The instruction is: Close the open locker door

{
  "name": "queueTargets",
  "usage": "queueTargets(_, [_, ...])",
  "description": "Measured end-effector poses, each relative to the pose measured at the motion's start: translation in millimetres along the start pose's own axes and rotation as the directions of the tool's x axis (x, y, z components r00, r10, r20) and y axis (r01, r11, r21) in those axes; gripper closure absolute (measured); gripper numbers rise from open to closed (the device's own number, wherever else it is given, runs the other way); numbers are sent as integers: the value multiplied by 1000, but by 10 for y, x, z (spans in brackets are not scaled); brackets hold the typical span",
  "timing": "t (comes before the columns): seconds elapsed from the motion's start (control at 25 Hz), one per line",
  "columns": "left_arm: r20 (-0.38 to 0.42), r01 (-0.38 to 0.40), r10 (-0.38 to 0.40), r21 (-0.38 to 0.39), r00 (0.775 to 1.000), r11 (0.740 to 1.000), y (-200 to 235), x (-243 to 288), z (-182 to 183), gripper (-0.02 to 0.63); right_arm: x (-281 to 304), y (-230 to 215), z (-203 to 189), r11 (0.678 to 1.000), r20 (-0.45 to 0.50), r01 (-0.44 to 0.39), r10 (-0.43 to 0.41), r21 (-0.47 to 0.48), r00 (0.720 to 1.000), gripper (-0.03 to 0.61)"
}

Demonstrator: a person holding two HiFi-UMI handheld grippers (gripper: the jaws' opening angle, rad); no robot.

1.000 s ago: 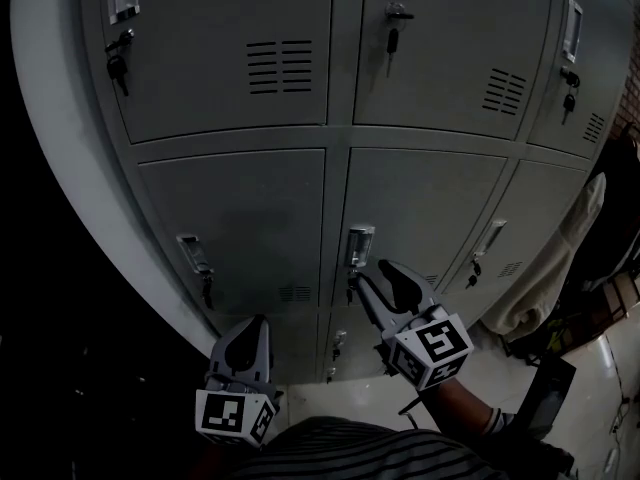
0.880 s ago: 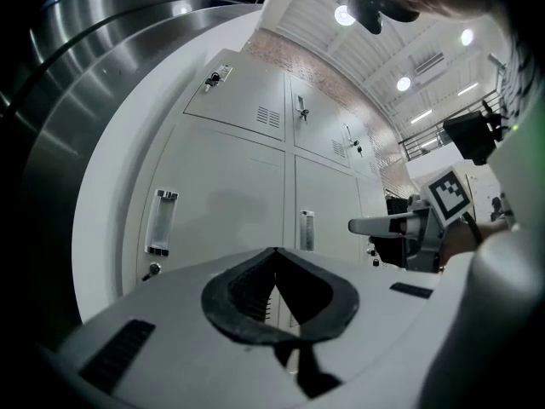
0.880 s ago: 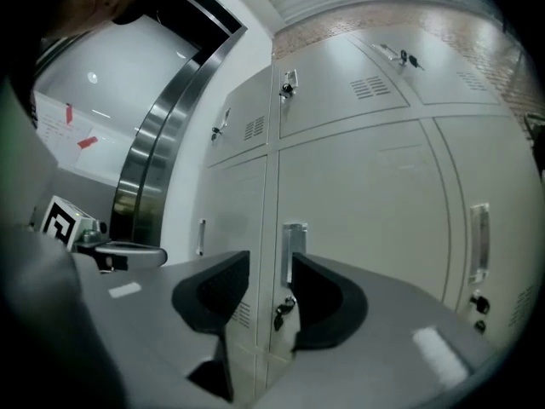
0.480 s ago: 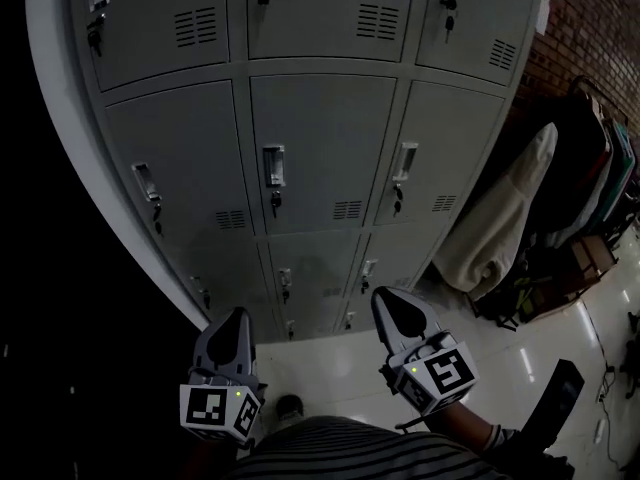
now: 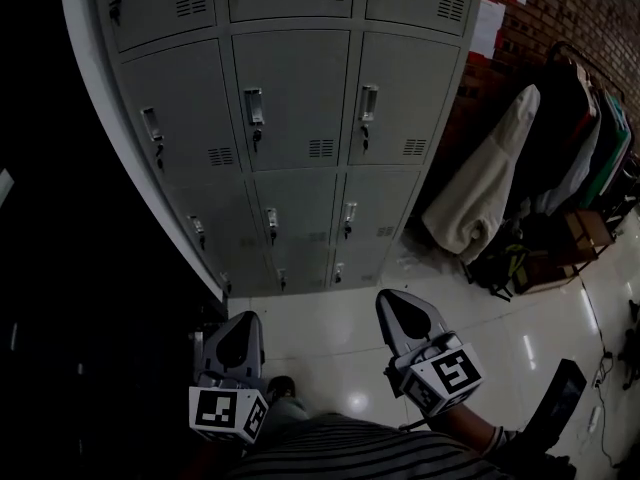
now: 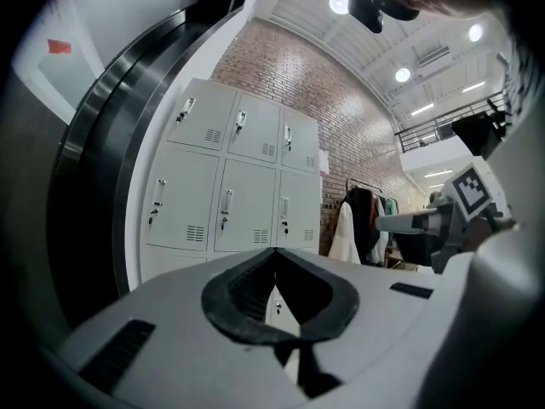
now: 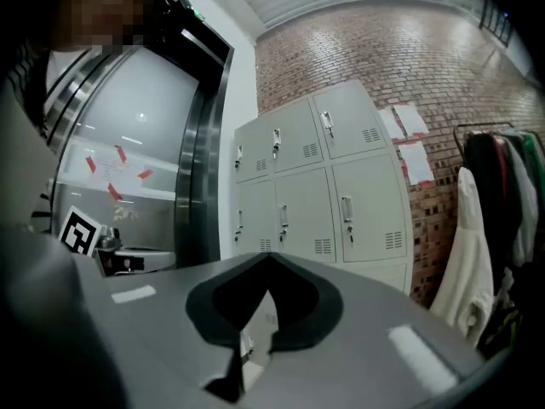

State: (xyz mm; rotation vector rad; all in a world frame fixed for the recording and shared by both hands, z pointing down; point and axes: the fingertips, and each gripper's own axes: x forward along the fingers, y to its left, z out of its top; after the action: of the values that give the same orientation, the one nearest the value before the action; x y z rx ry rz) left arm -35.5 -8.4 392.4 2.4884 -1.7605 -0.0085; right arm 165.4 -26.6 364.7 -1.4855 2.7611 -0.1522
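Note:
The grey locker bank [image 5: 290, 98] stands ahead of me, several steps away. Every door I can see on it lies flush; no door hangs open. My left gripper [image 5: 243, 320] is held low over the floor, its jaws together and empty. My right gripper [image 5: 400, 300] is beside it, also shut with nothing between the pads. In the left gripper view the lockers [image 6: 230, 186] show beyond the left gripper's [image 6: 274, 252] closed tip. The right gripper view shows the lockers [image 7: 324, 186] past the right gripper's [image 7: 269, 256] closed tip.
A clothes rack with a pale coat [image 5: 480, 208] and dark garments stands right of the lockers against a brick wall [image 5: 540, 18]. A dark metal door frame [image 6: 102, 169] rises to the left. Glossy floor tiles [image 5: 330, 313] lie between me and the lockers.
The lockers have drawn away from close up to several steps off, and both grippers have come back with me. The right gripper's jaws, open a second ago, are now closed.

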Motion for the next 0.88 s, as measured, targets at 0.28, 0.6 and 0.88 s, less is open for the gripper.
queueTargets(0.28, [16,34,-35,43,999,998,-171,-411,132,608,-334,322,96,1000,30,19,-19,-18,999,578])
queueTargets(0.6, [21,41,-42,49,999,998,135,-842,194,607,-115,1050,53,1000,4,-22,22,-21,1000,578])
queueTargets(0.88, [31,11,-11,9,999,1000,520,-1022,284,608,110,1450,29,996,-41,-75,73,-45,996,578])
